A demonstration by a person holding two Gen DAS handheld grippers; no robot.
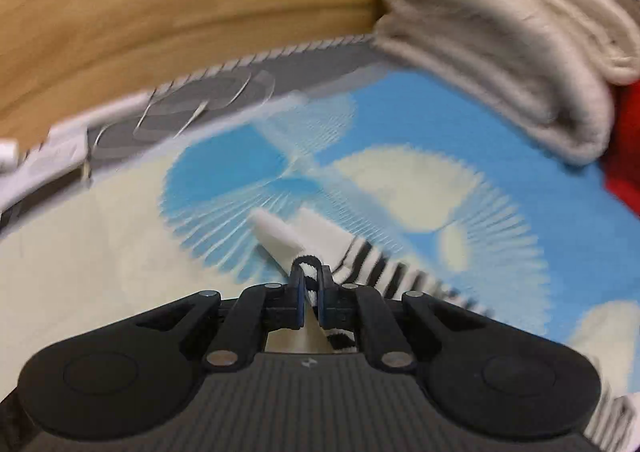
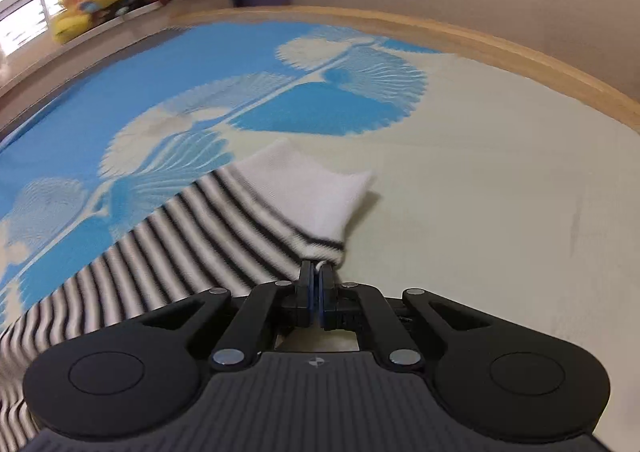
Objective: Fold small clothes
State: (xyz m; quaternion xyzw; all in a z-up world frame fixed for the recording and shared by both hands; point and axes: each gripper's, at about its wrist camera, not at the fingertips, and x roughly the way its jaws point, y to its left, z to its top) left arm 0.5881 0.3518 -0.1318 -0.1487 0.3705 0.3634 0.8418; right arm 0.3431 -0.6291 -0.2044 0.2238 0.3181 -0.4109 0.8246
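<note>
While both my left gripper and right gripper pinch the striped garment on the blue-and-cream sheet, only my left view shows the folded beige stack.

Striped garment cut off lower-left.

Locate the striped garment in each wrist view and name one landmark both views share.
Left wrist: striped garment at lower centre, running right, its white cuff pinched in the left tongs.
Right wrist: it crosses from lower left to centre, white end pinched in the right tongs.
Shared landmark: blue and cream patterned sheet.
</note>
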